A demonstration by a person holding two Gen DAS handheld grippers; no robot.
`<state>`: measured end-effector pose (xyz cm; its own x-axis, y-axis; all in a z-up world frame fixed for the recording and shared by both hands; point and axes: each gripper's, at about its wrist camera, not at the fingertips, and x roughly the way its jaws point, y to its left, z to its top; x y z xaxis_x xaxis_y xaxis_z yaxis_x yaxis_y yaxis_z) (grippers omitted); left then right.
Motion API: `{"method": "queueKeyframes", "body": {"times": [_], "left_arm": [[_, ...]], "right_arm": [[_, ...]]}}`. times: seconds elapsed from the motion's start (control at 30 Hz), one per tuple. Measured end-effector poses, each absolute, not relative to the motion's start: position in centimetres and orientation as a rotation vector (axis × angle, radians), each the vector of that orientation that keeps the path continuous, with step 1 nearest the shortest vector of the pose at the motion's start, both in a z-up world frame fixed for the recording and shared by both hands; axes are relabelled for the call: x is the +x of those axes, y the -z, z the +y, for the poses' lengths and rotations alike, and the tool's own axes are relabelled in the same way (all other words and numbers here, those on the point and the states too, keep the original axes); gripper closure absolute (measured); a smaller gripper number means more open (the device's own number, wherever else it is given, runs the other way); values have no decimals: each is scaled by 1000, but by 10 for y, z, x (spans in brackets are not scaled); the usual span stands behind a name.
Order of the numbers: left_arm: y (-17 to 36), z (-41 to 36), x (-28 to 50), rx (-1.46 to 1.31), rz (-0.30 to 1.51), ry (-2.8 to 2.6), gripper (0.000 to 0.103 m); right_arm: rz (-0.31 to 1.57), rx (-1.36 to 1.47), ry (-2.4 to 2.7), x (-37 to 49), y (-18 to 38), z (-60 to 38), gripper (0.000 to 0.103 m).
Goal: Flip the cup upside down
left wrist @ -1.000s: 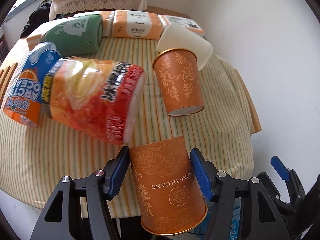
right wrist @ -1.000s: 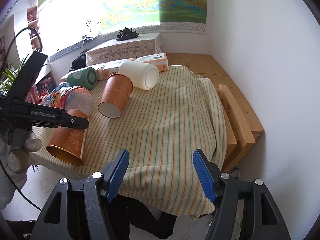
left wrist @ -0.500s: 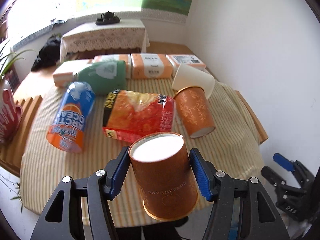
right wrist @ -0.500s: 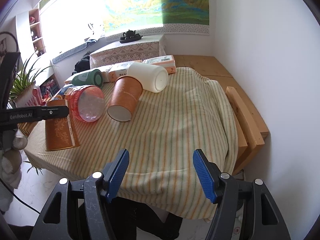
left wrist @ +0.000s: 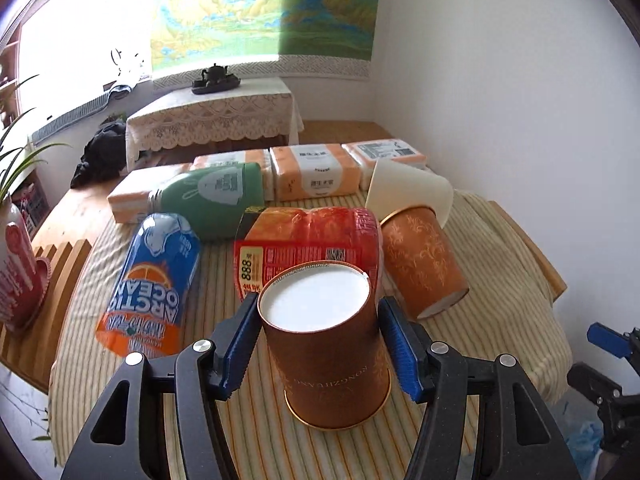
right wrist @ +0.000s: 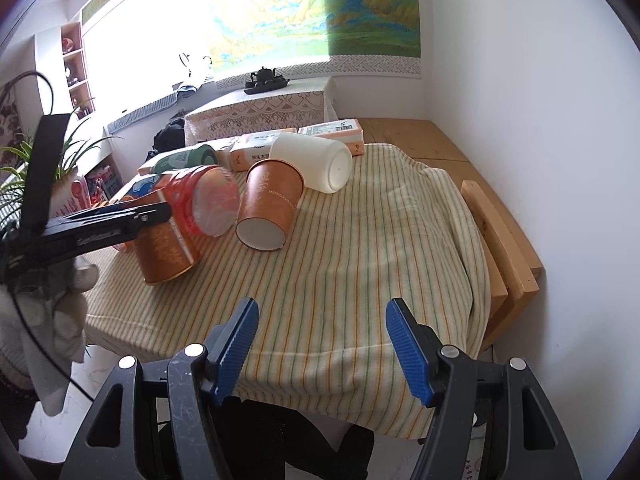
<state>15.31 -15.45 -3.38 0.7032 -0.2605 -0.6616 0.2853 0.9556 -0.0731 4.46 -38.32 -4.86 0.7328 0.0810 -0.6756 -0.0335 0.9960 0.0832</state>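
Observation:
My left gripper [left wrist: 318, 344] is shut on an orange paper cup [left wrist: 332, 360] with gold patterns. The cup is upside down, white base up, rim low over the striped tablecloth [left wrist: 480, 320] near the table's front edge. In the right wrist view the same cup [right wrist: 166, 248] is tilted slightly, held by the left gripper [right wrist: 132, 220] at the left. My right gripper [right wrist: 322, 344] is open and empty, in front of the table's near edge.
A second orange cup [left wrist: 424, 264] and a white cup [left wrist: 408, 192] lie on their sides at the right. A red snack bag [left wrist: 308, 248], a blue Arctic Ocean bag [left wrist: 152, 280], a green bottle [left wrist: 212, 200] and tissue packs [left wrist: 316, 172] crowd the back.
The left gripper turned the cup from mouth-toward-camera to base-up and moved it over the table, lower toward the cloth. The right gripper stayed open and rose slightly.

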Motion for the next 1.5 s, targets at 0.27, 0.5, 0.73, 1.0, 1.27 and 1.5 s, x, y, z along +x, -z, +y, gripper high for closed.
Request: {"method": "queueKeyframes", "body": {"times": [0.27,0.5,0.73,1.0,1.27,1.5], "left_arm": [[44,-161,142,70,664,357,40],[50,-170,133,132,650,388,40],[48,-168,128,123,656,412,22],[42,-164,117,122,638,424,13],[33,-136,102,95,605,387,12],[27,-93,76,70,547,266,5]], "right_arm": [[744,56,-56,47,50,-374,41],[741,39,-59,50,51,-365,41],[738,32,-56,51,51,-360,41],[724,26,-62,49,47,-353,41],[684,30,-63,45,41,-341,36],[568,-12,-26,33,36,-318,19]]}}
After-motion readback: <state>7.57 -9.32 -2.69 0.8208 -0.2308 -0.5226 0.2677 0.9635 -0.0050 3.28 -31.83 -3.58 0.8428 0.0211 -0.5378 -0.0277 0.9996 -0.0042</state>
